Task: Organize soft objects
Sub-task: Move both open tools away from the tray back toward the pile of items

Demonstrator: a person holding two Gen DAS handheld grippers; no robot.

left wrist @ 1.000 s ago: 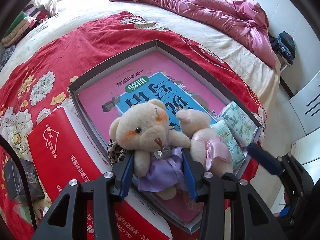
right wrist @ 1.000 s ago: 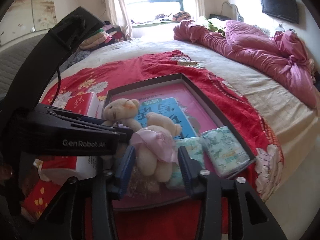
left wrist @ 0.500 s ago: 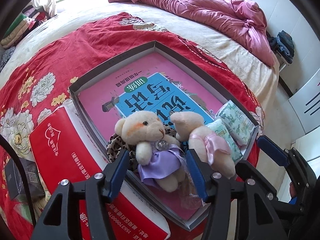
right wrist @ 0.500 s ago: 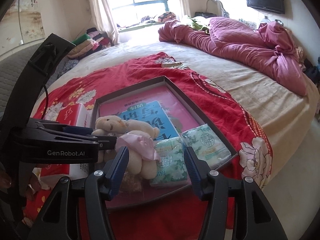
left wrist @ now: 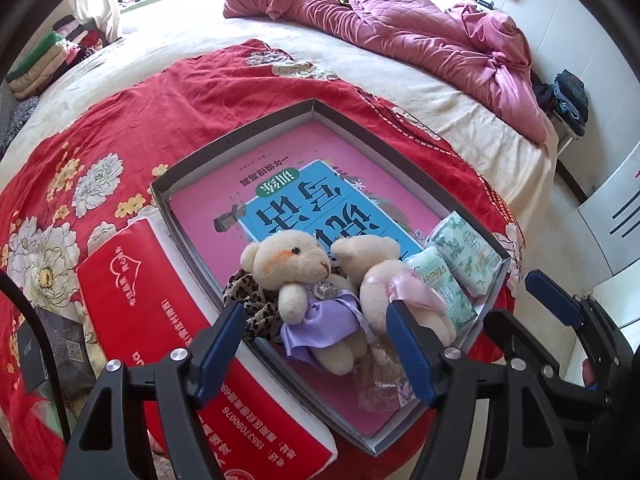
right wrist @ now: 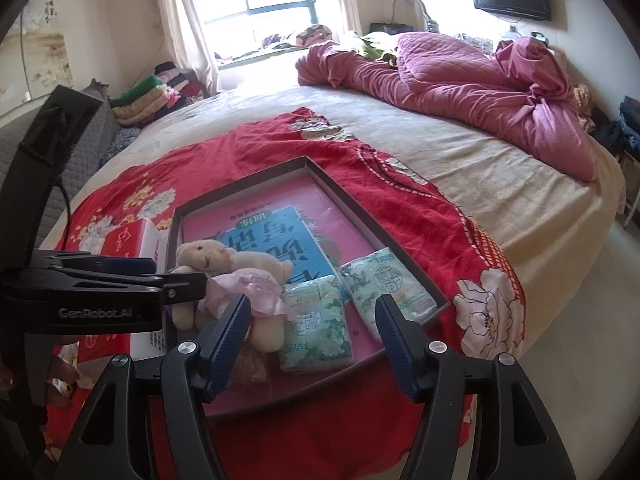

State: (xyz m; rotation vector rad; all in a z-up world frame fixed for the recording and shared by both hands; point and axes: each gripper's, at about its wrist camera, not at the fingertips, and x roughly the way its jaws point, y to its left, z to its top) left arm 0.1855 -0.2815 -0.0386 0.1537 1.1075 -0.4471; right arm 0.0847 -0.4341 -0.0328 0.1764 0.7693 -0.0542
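Note:
A shallow grey box (left wrist: 236, 140) lies on the red floral cloth and holds a pink and blue book (left wrist: 304, 204). In its near corner sit a cream bear in a purple dress (left wrist: 308, 284), a bear in a pink dress (left wrist: 384, 280), a leopard-print piece (left wrist: 248, 300) and two green tissue packs (left wrist: 464, 256). My left gripper (left wrist: 316, 344) is open and empty just in front of the purple bear. My right gripper (right wrist: 312, 336) is open and empty above a tissue pack (right wrist: 316, 328), with the pink-dress bear (right wrist: 256, 292) by its left finger.
A red and white carton (left wrist: 160, 320) lies left of the box. A crumpled clear wrapper (left wrist: 380, 376) lies at the box's near edge. A pink quilt (right wrist: 460, 84) is bunched at the bed's far side. The bed edge and floor (right wrist: 580, 320) are on the right.
Both grippers opened, let go of the two bears and pulled back toward me. The bears now lie in the box's near corner.

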